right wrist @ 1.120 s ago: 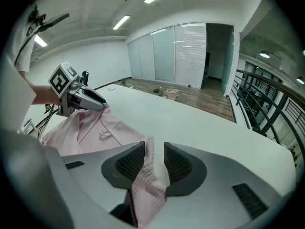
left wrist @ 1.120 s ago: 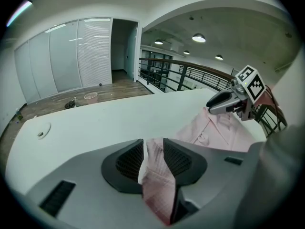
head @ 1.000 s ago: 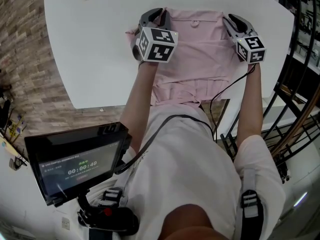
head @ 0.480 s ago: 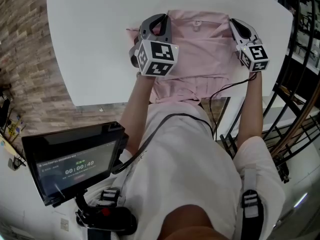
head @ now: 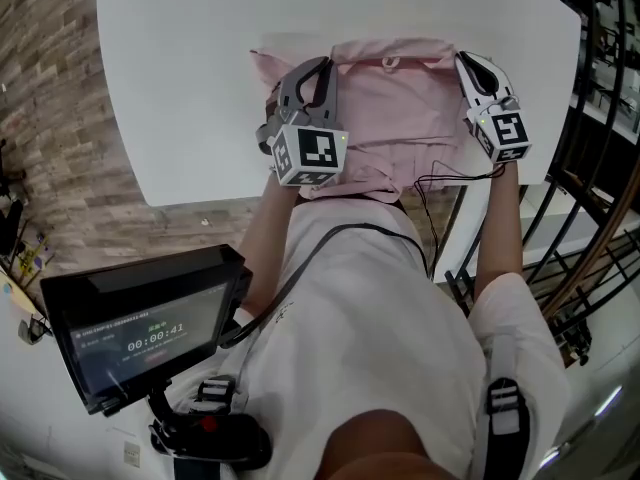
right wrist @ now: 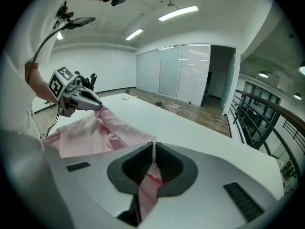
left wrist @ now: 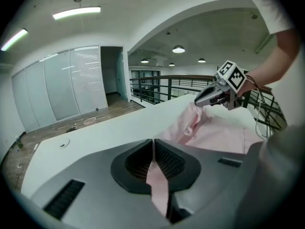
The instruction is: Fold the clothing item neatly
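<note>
At the upper centre of the head view, the pink shirt [head: 400, 103] lies on the white table [head: 190, 88]. Its upper edge is pinched by the left gripper [left wrist: 153, 149] and right gripper [right wrist: 153, 151], whose jaws have just been closing onto the cloth. For a neat fold, both corners should probably be carried level, together, and taut.

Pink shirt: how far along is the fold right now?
Done: the pink shirt lies spread on the white table, collar away from the person; no finished fold shows. In hand: the left gripper and right gripper, whose jaws have just been closing, each pinch pink fabric at a shoulder edge. Left: carrying those edges over, and every fold after that.
</note>
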